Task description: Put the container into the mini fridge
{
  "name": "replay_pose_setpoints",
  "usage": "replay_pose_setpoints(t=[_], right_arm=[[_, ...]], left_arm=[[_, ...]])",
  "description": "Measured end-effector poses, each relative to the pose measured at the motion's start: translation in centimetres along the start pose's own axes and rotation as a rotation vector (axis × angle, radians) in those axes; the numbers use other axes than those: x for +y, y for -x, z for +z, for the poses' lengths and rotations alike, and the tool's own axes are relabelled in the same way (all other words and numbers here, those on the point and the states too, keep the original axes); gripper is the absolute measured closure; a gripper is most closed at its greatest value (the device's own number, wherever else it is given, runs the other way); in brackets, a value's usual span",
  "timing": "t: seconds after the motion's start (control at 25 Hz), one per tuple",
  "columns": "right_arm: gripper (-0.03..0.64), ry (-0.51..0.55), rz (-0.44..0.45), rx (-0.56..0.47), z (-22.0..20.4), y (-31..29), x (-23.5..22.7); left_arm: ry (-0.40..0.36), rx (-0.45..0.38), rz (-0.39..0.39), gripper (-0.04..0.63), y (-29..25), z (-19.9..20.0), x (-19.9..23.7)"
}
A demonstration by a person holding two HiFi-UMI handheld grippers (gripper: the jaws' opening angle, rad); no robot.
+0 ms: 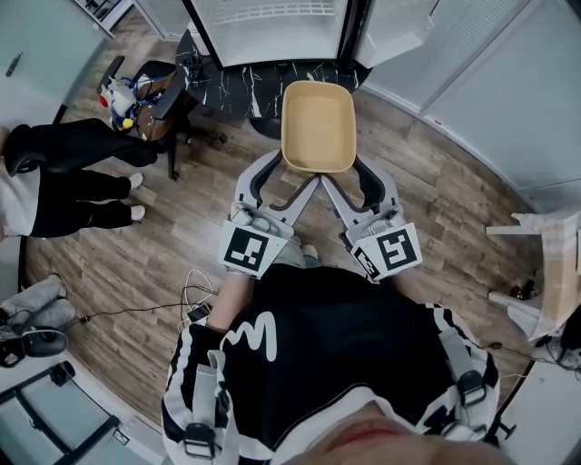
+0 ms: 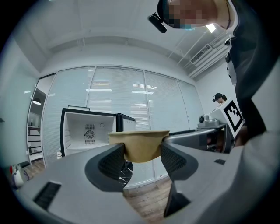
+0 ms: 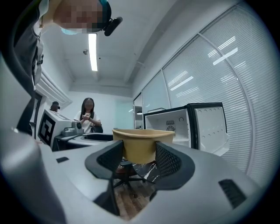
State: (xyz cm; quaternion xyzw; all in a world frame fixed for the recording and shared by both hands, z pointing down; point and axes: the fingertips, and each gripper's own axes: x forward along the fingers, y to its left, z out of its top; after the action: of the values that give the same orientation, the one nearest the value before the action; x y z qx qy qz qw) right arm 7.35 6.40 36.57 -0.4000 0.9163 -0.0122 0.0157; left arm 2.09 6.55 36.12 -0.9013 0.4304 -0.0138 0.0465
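A tan, empty, rectangular container [image 1: 318, 127] hangs above the wooden floor in the head view, held from its near edge by both grippers. My left gripper [image 1: 283, 173] is shut on its near-left corner, and my right gripper [image 1: 349, 174] is shut on its near-right corner. In the left gripper view the container [image 2: 139, 146] sits pinched between the jaws of the left gripper [image 2: 142, 159]. The right gripper [image 3: 139, 159] pinches the container [image 3: 142, 144] the same way. The mini fridge [image 1: 272, 27] stands straight ahead with its white inside showing and its door [image 1: 390, 32] swung to the right.
The fridge stands on a black marbled base [image 1: 236, 86]. A seated person's dark-trousered legs [image 1: 64, 173] and a loaded office chair [image 1: 150, 95] are at the left. Cables [image 1: 195, 304] lie on the floor. White furniture [image 1: 545, 272] is at the right. A person [image 3: 87, 116] stands behind.
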Motion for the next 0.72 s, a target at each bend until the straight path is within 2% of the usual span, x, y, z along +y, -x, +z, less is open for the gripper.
replay_pose_setpoints(t=[0.32,0.72], right_arm=[[0.376,0.002,0.012,0.004,-0.5,-0.3,0.4],[0.376,0.007,-0.010,0.003,-0.3,-2.1,-1.5]], left_arm=[[0.007,0.002,0.009,0.328,0.4,-0.6,0.3],[0.007,-0.003,-0.012,0.328,-1.8,-0.8,1.8]])
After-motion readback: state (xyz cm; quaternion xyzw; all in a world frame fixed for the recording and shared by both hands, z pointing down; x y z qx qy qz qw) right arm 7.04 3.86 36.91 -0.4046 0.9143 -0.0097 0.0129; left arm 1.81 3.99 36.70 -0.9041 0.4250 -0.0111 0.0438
